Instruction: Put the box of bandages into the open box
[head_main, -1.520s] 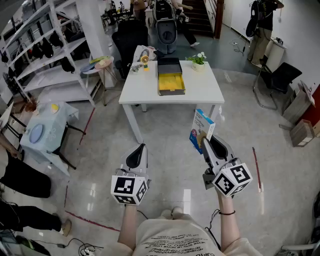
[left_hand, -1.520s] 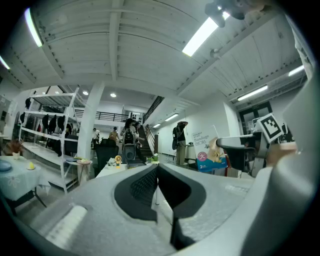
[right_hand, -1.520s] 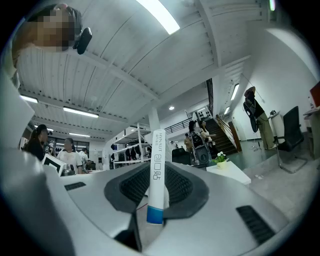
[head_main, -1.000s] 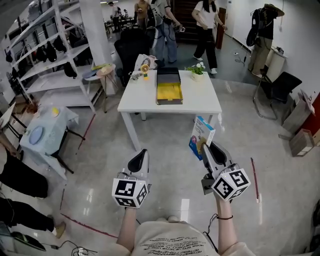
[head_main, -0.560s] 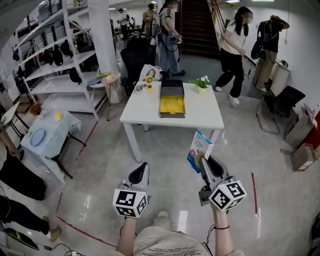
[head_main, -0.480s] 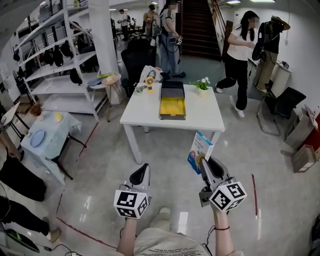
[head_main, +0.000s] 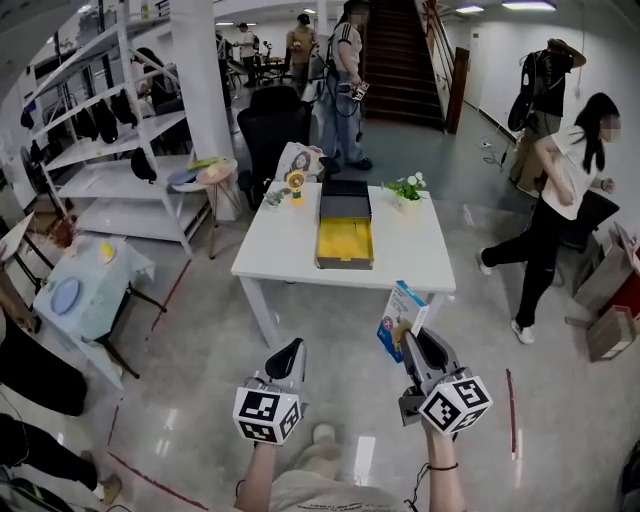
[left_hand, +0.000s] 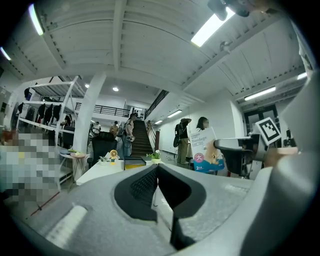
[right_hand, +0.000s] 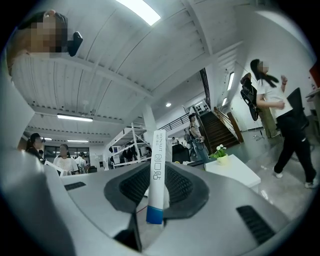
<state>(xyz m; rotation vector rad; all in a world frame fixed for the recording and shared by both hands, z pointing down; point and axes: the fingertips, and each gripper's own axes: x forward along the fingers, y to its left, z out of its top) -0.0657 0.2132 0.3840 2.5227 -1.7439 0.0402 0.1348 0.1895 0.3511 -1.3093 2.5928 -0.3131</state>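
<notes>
Now: right gripper (head_main: 417, 346) clamps the box of bandages (head_main: 402, 320) upright, long axis vertical. Far ahead, slightly left, the open box (head_main: 345, 241) sits on the white table (head_main: 283, 240). Alongside, the left gripper (head_main: 285, 357) is closed, empty.

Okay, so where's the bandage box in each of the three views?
Head view: bandage box lower right of centre, upright in the right tongs, short of the white table.
Left gripper view: right of centre, printed face showing.
Right gripper view: dead centre, edge-on, clamped between the jaws.
Shared landmark: the potted plant on that table.
</notes>
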